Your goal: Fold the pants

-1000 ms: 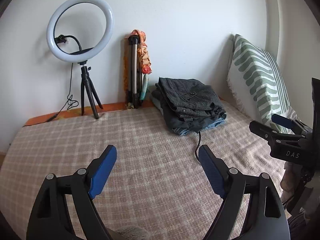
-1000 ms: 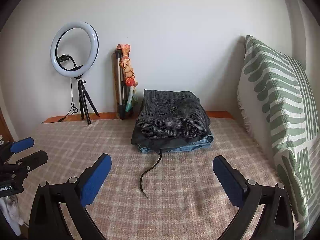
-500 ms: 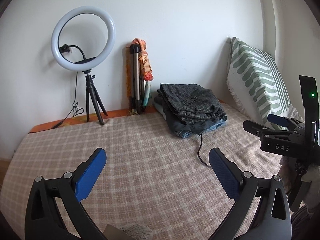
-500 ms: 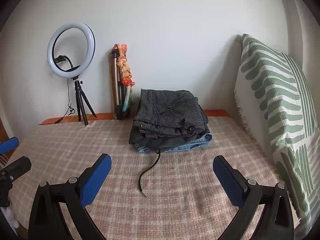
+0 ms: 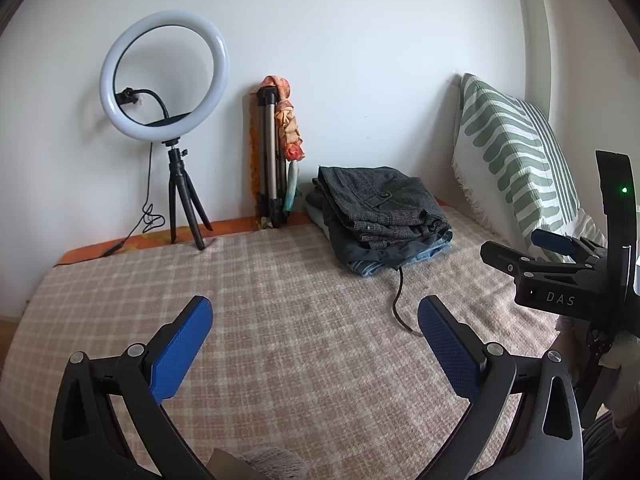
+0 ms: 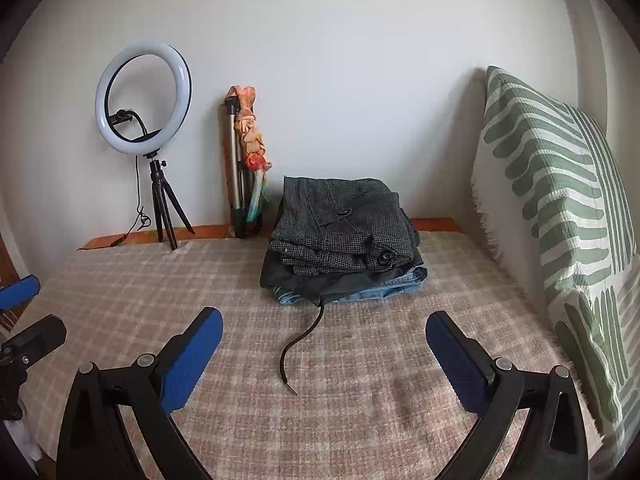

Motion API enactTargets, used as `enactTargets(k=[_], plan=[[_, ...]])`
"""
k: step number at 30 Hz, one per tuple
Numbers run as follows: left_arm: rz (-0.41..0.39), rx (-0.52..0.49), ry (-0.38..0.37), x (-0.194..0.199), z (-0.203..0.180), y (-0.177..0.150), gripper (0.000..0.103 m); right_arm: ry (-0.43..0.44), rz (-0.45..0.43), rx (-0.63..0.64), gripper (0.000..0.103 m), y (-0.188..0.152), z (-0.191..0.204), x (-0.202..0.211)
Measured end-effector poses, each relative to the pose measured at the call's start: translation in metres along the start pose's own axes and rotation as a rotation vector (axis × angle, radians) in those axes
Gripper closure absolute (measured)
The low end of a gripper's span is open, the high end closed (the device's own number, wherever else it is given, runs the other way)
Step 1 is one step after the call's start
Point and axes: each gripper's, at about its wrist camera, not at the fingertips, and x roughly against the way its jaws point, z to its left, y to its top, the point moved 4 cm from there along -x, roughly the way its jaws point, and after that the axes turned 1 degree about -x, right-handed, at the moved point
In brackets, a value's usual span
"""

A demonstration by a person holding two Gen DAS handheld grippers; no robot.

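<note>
A stack of folded pants lies at the back of the checked bed cover, grey tweed pants on top, dark and blue denim ones below. It also shows in the right wrist view. A black drawstring trails from the stack toward me. My left gripper is open and empty, held above the cover in front of the stack. My right gripper is open and empty, also short of the stack. The right gripper shows in the left wrist view at the right edge.
A ring light on a small tripod stands at the back left with its cable. A folded tripod wrapped with an orange cloth leans on the wall. A green-striped pillow stands against the right wall.
Both grippers have drawn back and risen slightly from the stack. The left gripper's jaws have opened wider. The stack has not moved.
</note>
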Motion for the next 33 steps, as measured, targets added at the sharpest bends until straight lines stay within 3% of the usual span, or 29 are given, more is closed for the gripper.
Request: enactTargets(k=[33], plan=[[-0.002,0.001,-0.009,0.0010,-0.0031,-0.0003,0.001,0.015,0.007,0.003,0.000,-0.0020,0.0058,-0.0002]])
